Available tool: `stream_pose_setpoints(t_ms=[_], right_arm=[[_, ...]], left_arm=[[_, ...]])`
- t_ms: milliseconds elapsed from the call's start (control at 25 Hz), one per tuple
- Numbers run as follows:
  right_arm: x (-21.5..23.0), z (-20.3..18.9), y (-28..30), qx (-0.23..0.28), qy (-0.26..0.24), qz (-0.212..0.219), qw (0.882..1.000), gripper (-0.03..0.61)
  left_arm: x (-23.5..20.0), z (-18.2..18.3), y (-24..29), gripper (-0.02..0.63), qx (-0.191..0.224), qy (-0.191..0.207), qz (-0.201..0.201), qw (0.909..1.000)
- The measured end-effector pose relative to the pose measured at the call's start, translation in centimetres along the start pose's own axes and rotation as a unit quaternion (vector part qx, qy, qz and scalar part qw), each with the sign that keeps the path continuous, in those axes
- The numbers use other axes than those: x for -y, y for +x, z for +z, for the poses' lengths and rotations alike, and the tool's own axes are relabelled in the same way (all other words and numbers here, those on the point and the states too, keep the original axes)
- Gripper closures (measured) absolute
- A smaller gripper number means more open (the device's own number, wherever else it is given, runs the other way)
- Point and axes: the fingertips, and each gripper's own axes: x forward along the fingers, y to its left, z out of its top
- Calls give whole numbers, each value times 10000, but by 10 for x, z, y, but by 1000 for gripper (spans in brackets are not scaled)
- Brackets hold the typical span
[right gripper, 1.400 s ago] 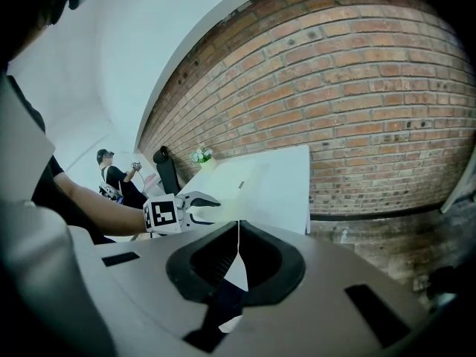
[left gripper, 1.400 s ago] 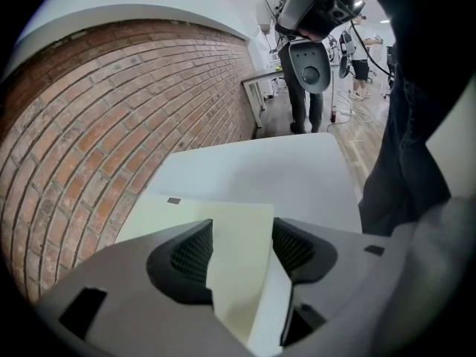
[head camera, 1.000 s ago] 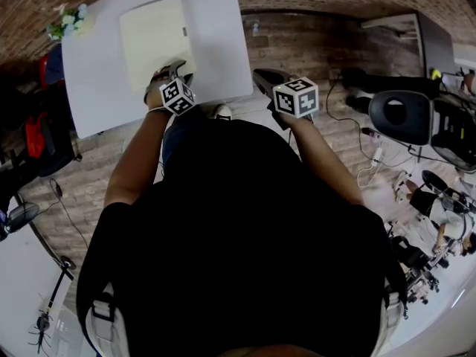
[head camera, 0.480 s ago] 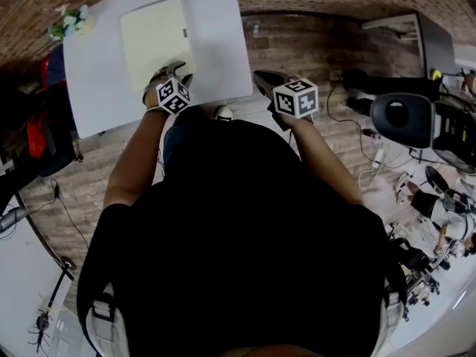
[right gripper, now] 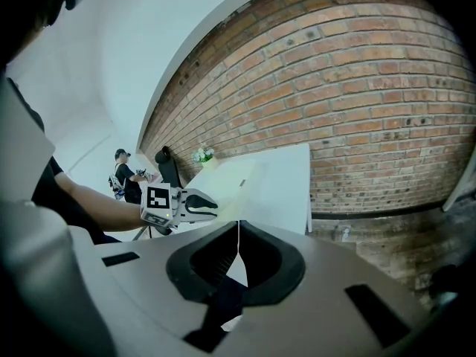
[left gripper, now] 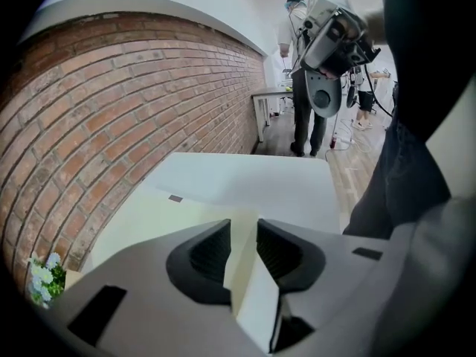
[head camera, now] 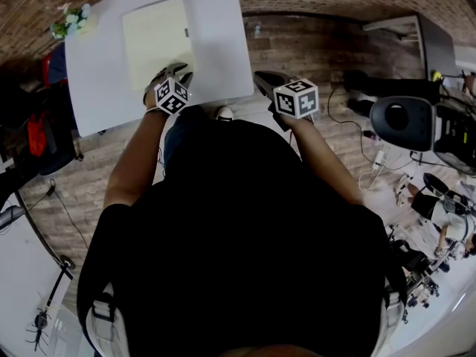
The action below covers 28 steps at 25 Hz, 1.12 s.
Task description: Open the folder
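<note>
Nearest you, your right gripper (right gripper: 238, 227) hangs just off the table's near corner with its jaws pressed together on nothing. Park it there, or bring it over to pin the back cover once the front one lifts. Your left gripper (head camera: 179, 71) is the working one. It points steeply down at the near edge of the folder (head camera: 155, 39), which lies flat and closed on the table (head camera: 219, 28). Its jaws have just been closing, with pale yellow cover and a wedge of white table showing between them. There is daylight between the pads, so I'd call them not yet clamped. Whether the top cover alone sits in that gap is hard to tell from this angle. Slip one pad under the top leaf only and finish the squeeze gently. Then swing the cover up and over in an arc rather than pulling it toward you, because the folder looks loose on that smooth top and would likely slide. Further out, a small dark tab (head camera: 186, 32) sits at the folder's right edge — probably the opening side, so a bite nearer that corner may serve better. Beyond, flowers (head camera: 68, 19) stand at the far left corner, well apart from the work.
</note>
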Motion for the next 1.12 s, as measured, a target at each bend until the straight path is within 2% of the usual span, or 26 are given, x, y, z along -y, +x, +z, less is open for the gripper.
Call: stream_pose_setpoints(t_ms=[360, 680, 840, 1120], right_arm=[[-1, 0, 0, -26, -36, 16, 10000, 554], [-6, 1, 3, -39, -74, 57, 9999, 554], [-7, 0, 7, -48, -96, 102, 9999, 554], [-14, 5, 14, -98, -155, 159, 9997, 554]], left_arm=[[-6, 3, -7, 551, 233, -394, -14, 9990], [-15, 6, -16, 571, 519, -993, -19, 9937], [-20, 7, -19, 577, 736, -1433, -20, 9869], [-31, 5, -28, 584, 1130, -2237, -97, 9680]])
